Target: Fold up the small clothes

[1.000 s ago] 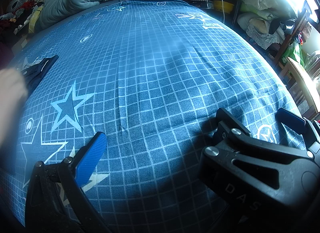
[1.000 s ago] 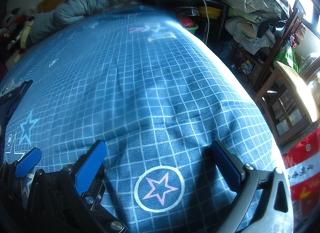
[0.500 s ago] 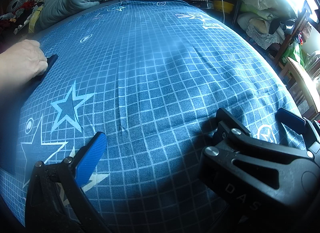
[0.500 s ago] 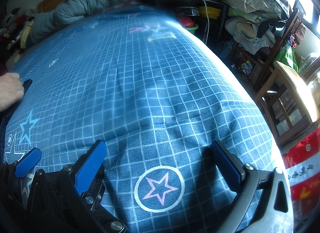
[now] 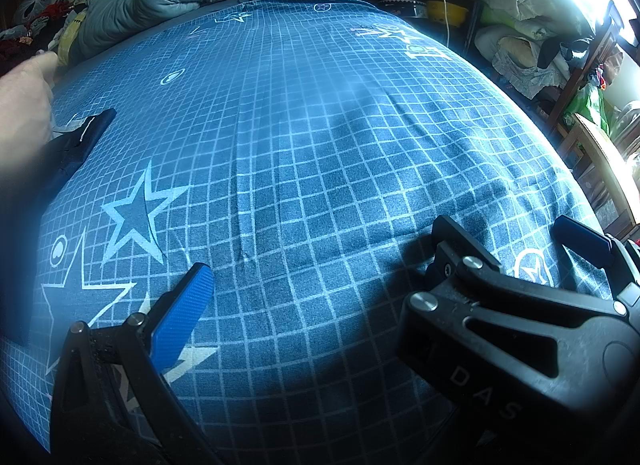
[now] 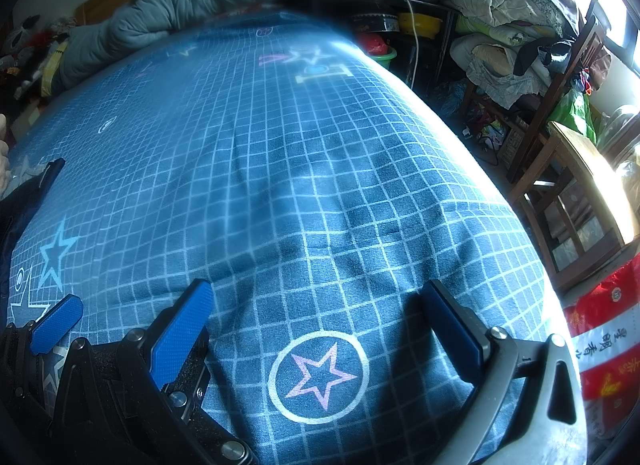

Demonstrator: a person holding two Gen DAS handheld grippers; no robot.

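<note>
**Dark garment half out of sight at the bed's left edge**

Lying at the left edge of the bedspread (image 5: pixel 320 153), the dark garment (image 5: pixel 80 141) is mostly cut off by the frame, so its shape is hard to make out. A bare hand (image 5: pixel 24 85), blurred and only partly in view, hovers just beside it. Both tongs rest low over the bedspread, side by side. The left gripper (image 5: pixel 320 265) is spread wide, holding nothing. The right gripper (image 6: pixel 316 305) gapes equally wide, straddling a circled star (image 6: pixel 318 377). A rumpled quilt (image 6: pixel 180 9) lies at the far end.
</note>
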